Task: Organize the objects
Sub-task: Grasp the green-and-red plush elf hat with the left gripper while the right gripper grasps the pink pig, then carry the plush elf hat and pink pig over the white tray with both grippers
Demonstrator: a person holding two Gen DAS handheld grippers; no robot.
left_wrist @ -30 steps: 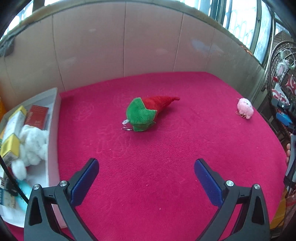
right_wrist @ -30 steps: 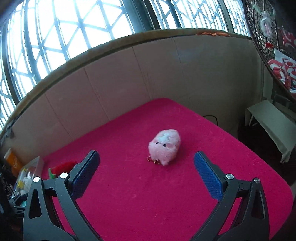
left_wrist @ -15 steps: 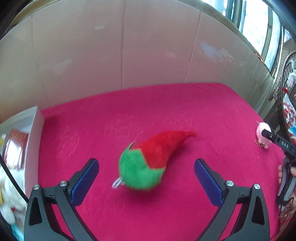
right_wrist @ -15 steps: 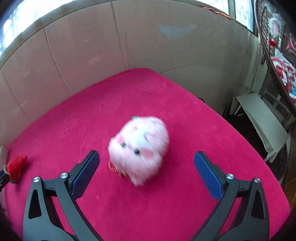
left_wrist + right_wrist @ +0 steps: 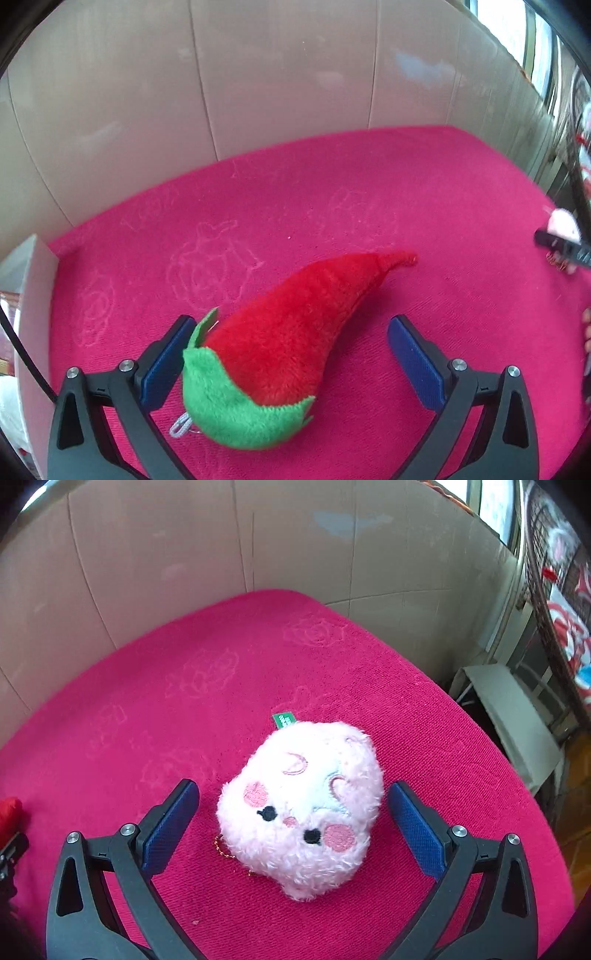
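A red plush chili with a green cap [image 5: 280, 339] lies on the magenta cloth [image 5: 332, 206], its tip pointing to the upper right. My left gripper [image 5: 291, 362] is open and straddles it, the left pad touching the green cap. A round pink plush animal with a stitched face [image 5: 306, 808] lies on the same cloth [image 5: 221, 672]. My right gripper [image 5: 295, 834] is open around it, the right pad close to its side. In the left wrist view the pink plush [image 5: 563, 225] and the other gripper's tip show at the far right.
A white tray [image 5: 35, 332] with items stands at the left edge of the cloth. Beige cardboard panels [image 5: 288, 74] wall the back. A white stool [image 5: 513, 716] and a wire rack [image 5: 554, 590] stand off the table's right side. The chili's tip [image 5: 9, 814] shows at the left.
Both grippers have moved forward and down over their toys. The chili and the pink plush now sit between the open fingers, where earlier they lay well ahead.
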